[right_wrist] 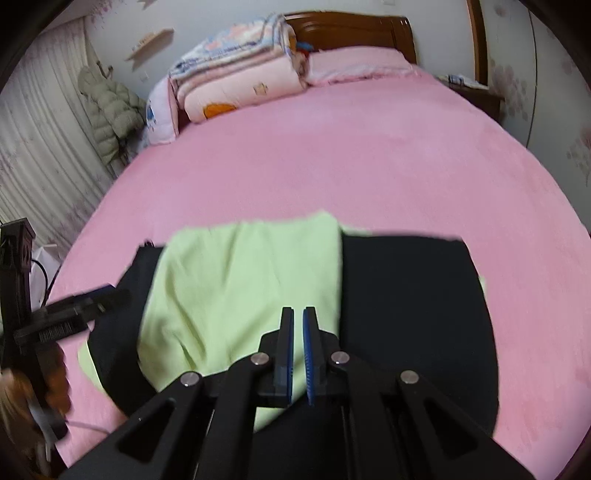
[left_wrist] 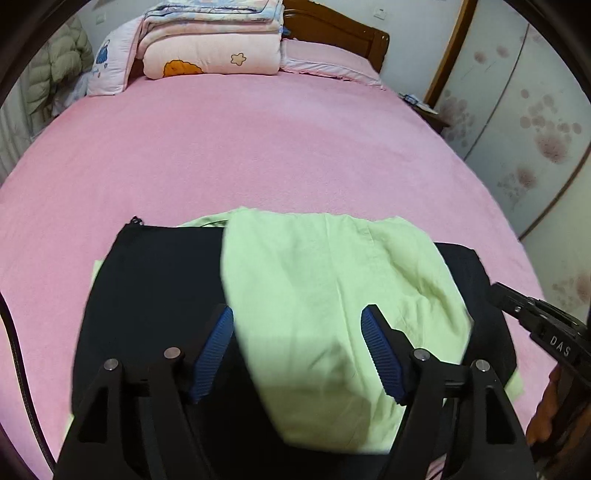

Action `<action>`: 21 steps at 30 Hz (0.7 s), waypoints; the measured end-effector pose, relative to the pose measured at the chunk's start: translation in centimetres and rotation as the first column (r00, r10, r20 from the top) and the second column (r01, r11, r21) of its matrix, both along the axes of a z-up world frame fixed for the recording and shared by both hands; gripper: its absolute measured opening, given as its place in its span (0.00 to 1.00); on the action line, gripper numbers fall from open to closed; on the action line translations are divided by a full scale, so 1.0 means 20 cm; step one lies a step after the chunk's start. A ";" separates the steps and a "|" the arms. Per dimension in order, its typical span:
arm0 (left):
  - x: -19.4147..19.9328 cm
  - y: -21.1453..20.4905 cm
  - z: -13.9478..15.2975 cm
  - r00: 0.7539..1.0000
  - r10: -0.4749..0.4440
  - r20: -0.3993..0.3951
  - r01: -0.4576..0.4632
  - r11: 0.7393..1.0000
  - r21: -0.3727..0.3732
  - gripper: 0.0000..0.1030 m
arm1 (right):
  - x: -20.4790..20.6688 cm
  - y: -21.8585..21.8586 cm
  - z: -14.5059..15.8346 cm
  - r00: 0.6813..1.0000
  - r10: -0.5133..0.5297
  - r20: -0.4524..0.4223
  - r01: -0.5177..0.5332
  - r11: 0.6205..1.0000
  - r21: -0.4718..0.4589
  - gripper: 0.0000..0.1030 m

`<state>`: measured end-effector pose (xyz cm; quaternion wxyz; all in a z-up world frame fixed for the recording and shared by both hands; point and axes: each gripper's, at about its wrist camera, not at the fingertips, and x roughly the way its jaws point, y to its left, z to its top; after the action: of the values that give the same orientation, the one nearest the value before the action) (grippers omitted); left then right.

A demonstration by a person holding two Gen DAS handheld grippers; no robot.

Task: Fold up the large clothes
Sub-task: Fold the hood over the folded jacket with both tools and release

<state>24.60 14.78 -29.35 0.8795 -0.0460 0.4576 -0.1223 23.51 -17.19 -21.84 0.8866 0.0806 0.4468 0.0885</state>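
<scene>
The green-and-black garment (left_wrist: 332, 288) lies part-folded at the near edge of the pink bed (left_wrist: 258, 147), green panel laid over black. Left hand-held gripper (left_wrist: 297, 350) hangs wide and empty above it; right hand-held gripper (right_wrist: 298, 354) nearly shut, gripping nothing, probably between folds.

Two garments ahead of the claws: one light green garment (left_wrist: 332, 295), one black garment (left_wrist: 147, 288) under it, green edges poking out beneath. Two grippers: left gripper (left_wrist: 297, 314), jaws apart, nothing between; right gripper (right_wrist: 298, 314), jaws nearly together, empty. One bed, pink sheet (left_wrist: 240, 155), beyond the claws. One folded quilt stack (left_wrist: 210, 40) far ahead. Two pillows: one (left_wrist: 110, 62) left of the stack, one (left_wrist: 325, 61) right. One wooden headboard (left_wrist: 340, 31). One puffer jacket (right_wrist: 110, 107), far left.
</scene>
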 end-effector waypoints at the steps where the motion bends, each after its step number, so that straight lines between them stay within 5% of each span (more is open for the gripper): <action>1: -0.01 -0.04 -0.01 1.000 0.002 -0.010 -0.002 1.000 0.003 0.68 | 0.04 0.03 -0.03 1.000 0.000 -0.009 -0.001 1.000 -0.006 0.05; 4: -0.06 -0.12 -0.18 0.997 0.007 -0.074 -0.005 1.000 0.029 0.68 | 0.11 0.08 -0.18 0.997 -0.015 -0.078 0.011 0.999 -0.040 0.05; 8: -0.09 -0.21 -0.41 0.989 0.010 -0.148 0.029 0.964 0.264 0.69 | 0.13 0.08 -0.46 0.969 -0.041 -0.242 0.020 0.996 -0.092 0.05; 9: -0.11 -0.20 -0.45 0.991 -0.008 -0.134 0.045 0.960 0.276 0.69 | 0.09 0.07 -0.50 0.969 -0.044 -0.243 0.030 0.998 -0.062 0.05; 16: -0.18 -0.15 -0.41 0.989 -0.015 -0.147 0.049 0.972 0.229 0.77 | 0.03 -0.02 -0.49 0.958 -0.066 -0.280 0.092 0.993 0.080 0.05; 21: -0.20 -0.03 -0.34 0.972 0.035 -0.233 -0.012 0.995 0.099 0.78 | -0.04 -0.05 -0.40 0.952 -0.089 -0.292 0.133 0.982 0.132 0.06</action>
<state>20.53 14.13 -36.19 0.8220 -0.0225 0.5629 -0.0834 22.61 -18.16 -29.78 0.8081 0.1839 0.5564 0.0592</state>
